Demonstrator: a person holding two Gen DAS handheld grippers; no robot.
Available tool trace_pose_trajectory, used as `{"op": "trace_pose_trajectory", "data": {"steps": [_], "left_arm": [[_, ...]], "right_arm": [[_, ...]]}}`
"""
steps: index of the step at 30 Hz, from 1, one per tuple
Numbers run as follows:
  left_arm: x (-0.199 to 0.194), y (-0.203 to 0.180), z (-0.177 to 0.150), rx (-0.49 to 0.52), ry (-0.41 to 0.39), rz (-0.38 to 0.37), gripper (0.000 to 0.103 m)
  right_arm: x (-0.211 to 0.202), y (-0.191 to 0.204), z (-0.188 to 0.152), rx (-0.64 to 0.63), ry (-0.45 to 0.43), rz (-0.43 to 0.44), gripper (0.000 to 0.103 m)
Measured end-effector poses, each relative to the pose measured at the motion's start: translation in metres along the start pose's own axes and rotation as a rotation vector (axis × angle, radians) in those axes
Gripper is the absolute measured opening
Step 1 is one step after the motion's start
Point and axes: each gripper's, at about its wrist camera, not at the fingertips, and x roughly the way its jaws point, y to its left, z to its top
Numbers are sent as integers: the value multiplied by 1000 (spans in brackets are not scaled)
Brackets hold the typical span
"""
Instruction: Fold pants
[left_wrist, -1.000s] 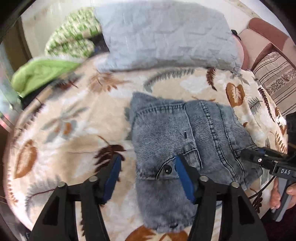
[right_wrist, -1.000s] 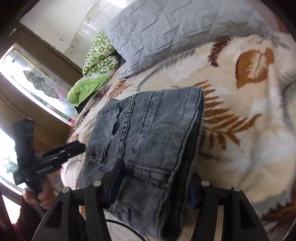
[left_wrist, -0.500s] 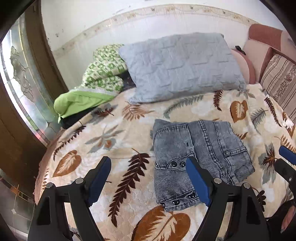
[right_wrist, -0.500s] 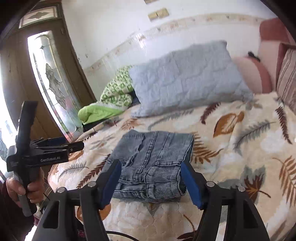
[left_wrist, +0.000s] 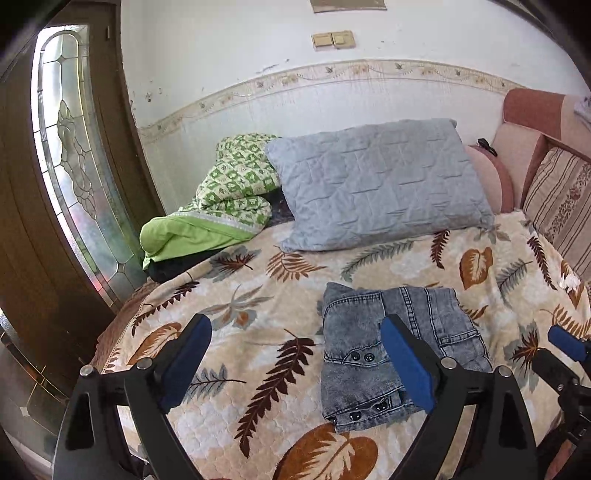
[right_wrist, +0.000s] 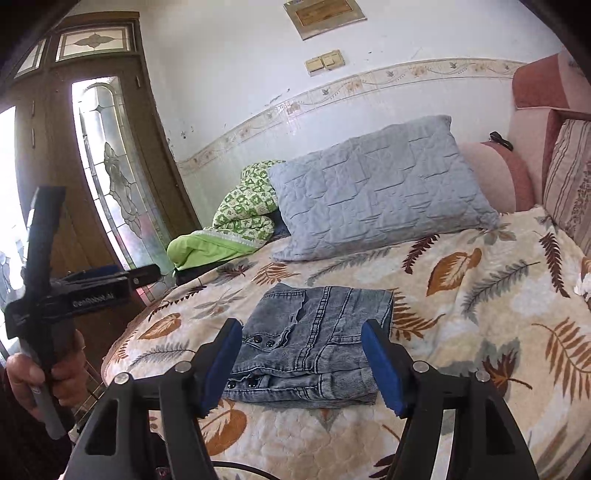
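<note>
pants are lying folded into a thick, compact packet on the leaf-patterned blanket, in front of the grey pillow. they are looking like washed denim: soft enough to bend, but heavy and rather stiff for a cloth, so the layers are probably staying where they are put. the surface is rough, not slippery, and nothing about it is fragile. if one more fold or a move is needed, i am judging the best place to take is the thick near edge with the buttons, pinching all layers together, one gripper at each corner.

left gripper is hanging above the blanket with its jaws spread wide; they have just been opening, and nothing is between them. the packet is lying beyond and partly behind its right finger, not touching it.

right gripper is also standing open with nothing pinched, its jaws having just been widening. the pants are lying beyond its fingertips, framed between them in this view, and clearly apart.
</note>
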Motion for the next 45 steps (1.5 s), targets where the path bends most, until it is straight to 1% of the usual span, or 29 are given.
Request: {"op": "trace_pose_trajectory", "data": {"steps": [5,9,15,23,27,30,32,37,45], "left_arm": [[-4,-3,-3,18,-16,33,97],[-2,-7,-7,18,1,25,98],[8,-15,-14,31,37,40,98],[26,-17,-22,21,85,70,98],[35,-17,-24,25,111,82,98],[40,-17,-26,25,123,90,98],[42,-17,-26,25,119,98,98],[43,-19,-26,41,111,92,98],[37,-20,-28,46,91,70,98]], "right_arm": [[7,-8,-6,22,6,-11,70],[11,-15,-11,41,19,-14,70],[17,-23,-20,45,44,-21,70],[23,-15,-28,-27,55,-20,70],[29,-11,-30,-39,65,3,70],[34,-8,-33,-62,73,5,70],[37,-9,-34,-58,81,17,70],[41,-12,-35,-49,87,19,70],[40,-4,-34,-79,78,33,70]]}}
